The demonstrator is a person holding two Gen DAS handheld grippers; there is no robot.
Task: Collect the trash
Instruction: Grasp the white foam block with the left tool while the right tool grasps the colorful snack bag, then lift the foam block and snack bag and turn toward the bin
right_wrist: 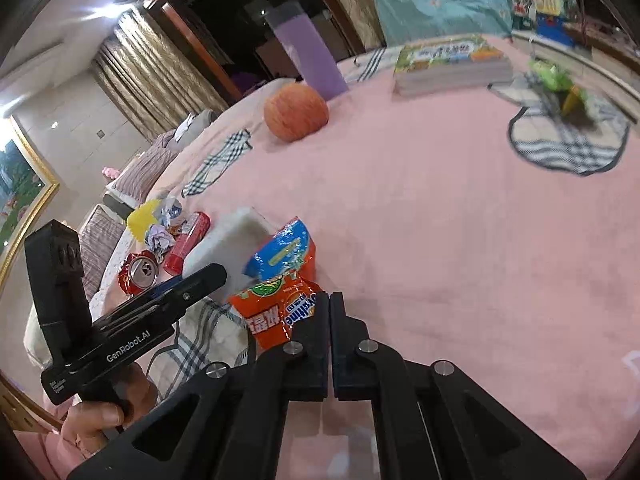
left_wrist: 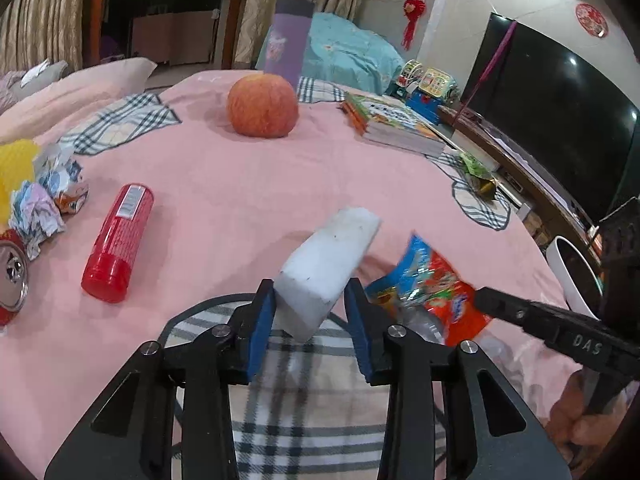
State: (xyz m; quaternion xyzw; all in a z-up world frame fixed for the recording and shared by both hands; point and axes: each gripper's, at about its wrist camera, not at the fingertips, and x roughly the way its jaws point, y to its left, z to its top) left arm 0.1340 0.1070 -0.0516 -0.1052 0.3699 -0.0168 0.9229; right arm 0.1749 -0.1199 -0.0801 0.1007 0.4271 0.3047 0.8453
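My left gripper (left_wrist: 310, 300) is shut on a white foam block (left_wrist: 330, 264) and holds it tilted above the pink tablecloth (left_wrist: 240, 184); the block also shows in the right wrist view (right_wrist: 228, 244). My right gripper (right_wrist: 329, 300) is shut on an orange and blue snack wrapper (right_wrist: 282, 280), which also shows in the left wrist view (left_wrist: 432, 292) just right of the block. Crumpled paper (left_wrist: 44, 196), a crushed red can (left_wrist: 10, 280) and a red tube (left_wrist: 118, 244) lie at the left. A green wrapper (left_wrist: 476, 172) lies at the table's right edge.
An apple (left_wrist: 262, 105), a purple tumbler (left_wrist: 288, 40) and a stack of books (left_wrist: 396, 126) stand at the far side. A white bin (left_wrist: 574, 272) stands on the floor beyond the right edge. A TV (left_wrist: 560, 112) is at the right wall.
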